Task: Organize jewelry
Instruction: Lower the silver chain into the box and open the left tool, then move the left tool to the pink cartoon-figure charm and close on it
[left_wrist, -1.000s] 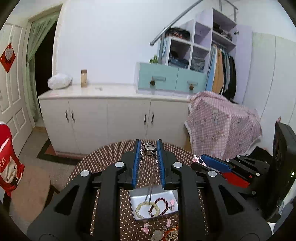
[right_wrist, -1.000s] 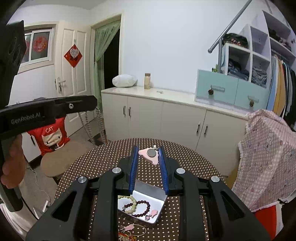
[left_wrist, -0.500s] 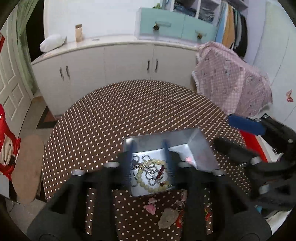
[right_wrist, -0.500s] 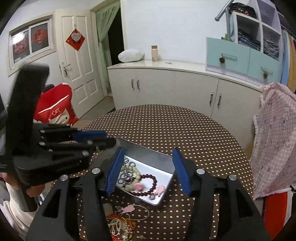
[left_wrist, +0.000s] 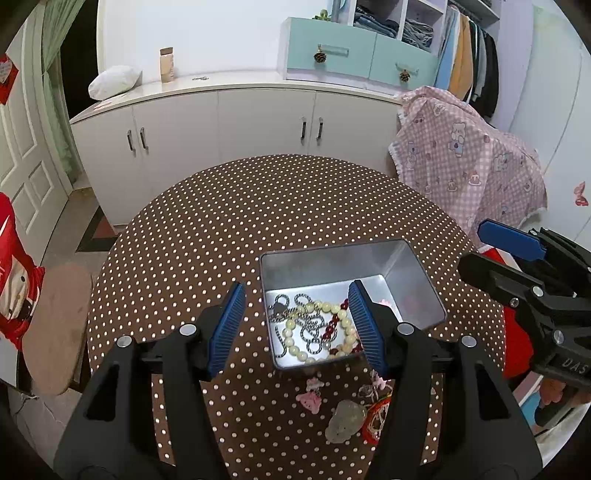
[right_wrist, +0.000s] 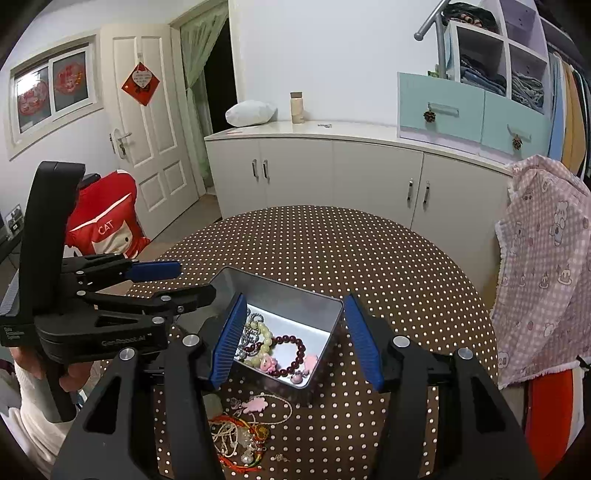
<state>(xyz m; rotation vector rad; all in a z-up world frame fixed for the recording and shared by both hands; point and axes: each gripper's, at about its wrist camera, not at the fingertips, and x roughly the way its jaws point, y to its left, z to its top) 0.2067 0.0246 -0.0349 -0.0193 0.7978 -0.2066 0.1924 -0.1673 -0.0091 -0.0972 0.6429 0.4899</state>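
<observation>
- On the round polka-dot table (left_wrist: 295, 206) sits a metal tin (left_wrist: 413, 275), open top, near the front edge.
- Left gripper (left_wrist: 297, 326) hovers above the tin's near-left part; jaws have just been opening and now stand apart with nothing pinched between them. Left pad sits over bare tablecloth, right pad over the tin's interior.
- Right gripper (right_wrist: 295, 338) hangs above the same tin (right_wrist: 284, 291) from the other side; its jaws have likewise just been opening and are spread, nothing clamped. Both blue pads straddle the tin's width.
- Inside the tin, left-wrist view: a silver chain (left_wrist: 286, 314) tangled with a cream bead bracelet (left_wrist: 325, 306) and a dark red bead bracelet (left_wrist: 334, 326).
- Right-wrist view shows the same heap plus a pink charm (right_wrist: 267, 363) lying against the dark red bead bracelet (right_wrist: 291, 338), and another pink piece (right_wrist: 312, 360) near the tin's front wall.
- Loose jewelry outside the tin, on the cloth just in front of it: pink flower charms (left_wrist: 310, 397), a pale translucent stone (left_wrist: 345, 421), a red-orange cord tangle (right_wrist: 236, 439), and a thin bead string with a pink pendant (right_wrist: 256, 404).
- A person's hand (right_wrist: 27, 363) grips the left gripper's handle at the left edge of the right-wrist view.
- Behind the table: white cabinets (right_wrist: 332, 173); a pink checked cloth (left_wrist: 469, 158) draped to the right.
</observation>
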